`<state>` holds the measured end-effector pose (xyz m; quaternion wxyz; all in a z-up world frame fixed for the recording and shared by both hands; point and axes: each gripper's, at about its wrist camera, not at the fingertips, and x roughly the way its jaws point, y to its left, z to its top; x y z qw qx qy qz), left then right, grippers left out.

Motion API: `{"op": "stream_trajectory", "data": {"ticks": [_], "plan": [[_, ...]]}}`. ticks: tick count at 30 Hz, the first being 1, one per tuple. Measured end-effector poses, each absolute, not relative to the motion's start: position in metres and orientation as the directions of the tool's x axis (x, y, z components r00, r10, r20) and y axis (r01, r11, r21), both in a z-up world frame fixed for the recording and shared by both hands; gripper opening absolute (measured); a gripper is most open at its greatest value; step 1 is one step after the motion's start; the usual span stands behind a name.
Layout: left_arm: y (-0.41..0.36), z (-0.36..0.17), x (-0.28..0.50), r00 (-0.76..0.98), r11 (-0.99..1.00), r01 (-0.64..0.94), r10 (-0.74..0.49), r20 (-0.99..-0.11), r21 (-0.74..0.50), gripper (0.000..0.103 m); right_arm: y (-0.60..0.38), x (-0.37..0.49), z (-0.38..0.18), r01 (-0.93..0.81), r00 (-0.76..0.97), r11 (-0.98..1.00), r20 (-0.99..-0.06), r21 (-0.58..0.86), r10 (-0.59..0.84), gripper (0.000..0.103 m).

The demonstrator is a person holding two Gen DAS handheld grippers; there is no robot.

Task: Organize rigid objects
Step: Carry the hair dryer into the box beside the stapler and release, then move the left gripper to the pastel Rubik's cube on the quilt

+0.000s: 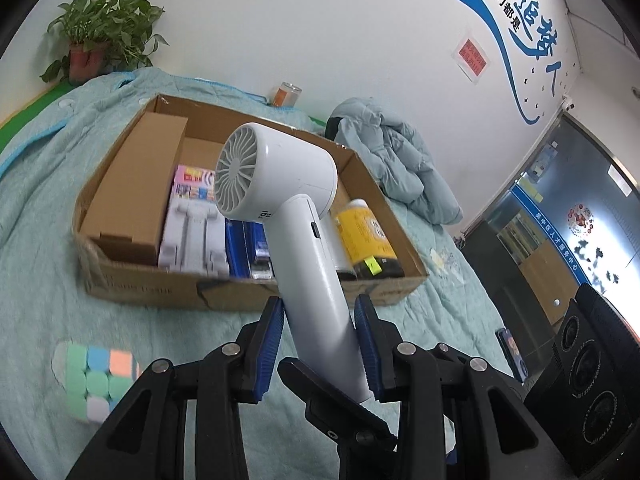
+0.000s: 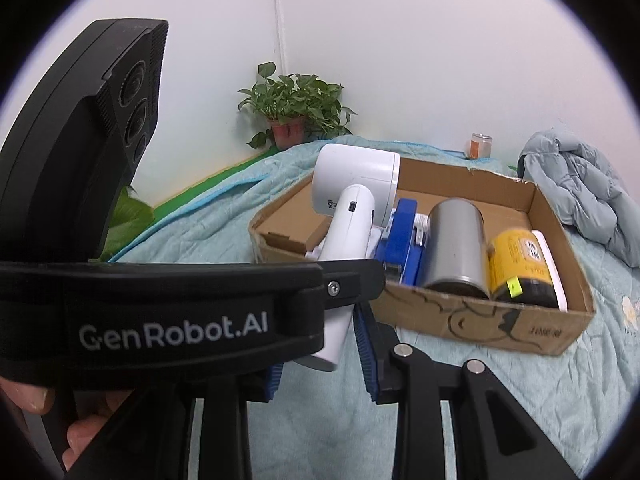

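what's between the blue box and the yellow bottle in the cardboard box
A silver metal cylinder lies on its side between the blue box and the yellow bottle. The right wrist view shows it clearly; in the left wrist view the hair dryer hides it.

Bright even indoor light, fisheye-warped dark corners, slight blur

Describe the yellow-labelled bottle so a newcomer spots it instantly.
Find the open cardboard box on the teal quilt. At its right end, beside the grey metal cylinder, lies the yellow-labelled bottle: dark contents, neon-green tag, the only yellow thing inside.
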<state>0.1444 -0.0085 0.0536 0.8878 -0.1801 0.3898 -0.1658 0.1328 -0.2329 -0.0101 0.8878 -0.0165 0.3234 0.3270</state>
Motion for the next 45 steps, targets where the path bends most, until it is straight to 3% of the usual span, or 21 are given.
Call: {"op": "stream_trajectory", "data": {"ticks": [20, 35, 38, 40, 41, 42, 45], "plan": [[0.029, 0.038, 0.279, 0.61, 0.877, 0.149, -0.445, -0.656, -0.456, 0.033, -0.189, 0.221, -0.019, -0.546, 0.575, 0.813, -0.615, 0.201, 0.539, 0.03], [0.046, -0.004, 0.311, 0.525, 0.86, 0.084, -0.467, -0.711, -0.503, 0.035, -0.177, 0.241, -0.044, -0.498, 0.515, 0.829, -0.682, 0.254, 0.518, 0.031], [0.047, -0.001, 0.308, 0.54, 0.864, 0.093, -0.461, -0.704, -0.495, 0.043, -0.178, 0.237, -0.04, -0.501, 0.543, 0.835, -0.667, 0.23, 0.51, 0.032], [0.049, 0.007, 0.301, 0.561, 0.857, 0.104, -0.47, -0.682, -0.505, 0.061, -0.177, 0.234, -0.037, -0.5, 0.559, 0.839, -0.659, 0.216, 0.503, 0.033], [0.05, 0.011, 0.298, 0.577, 0.859, 0.102, -0.462, -0.673, -0.503, 0.065, -0.178, 0.234, -0.037, -0.497, 0.562, 0.841, -0.659, 0.214, 0.5, 0.034], [0.052, 0.016, 0.293, 0.599, 0.863, 0.101, -0.45, -0.662, -0.495, 0.071, -0.18, 0.233, -0.037, -0.489, 0.566, 0.845, -0.659, 0.216, 0.496, 0.04], [0.049, 0.027, 0.283, 0.613, 0.875, 0.119, -0.436, -0.659, -0.469, 0.072, -0.185, 0.235, -0.038, -0.476, 0.565, 0.847, -0.655, 0.238, 0.501, 0.059]]}}
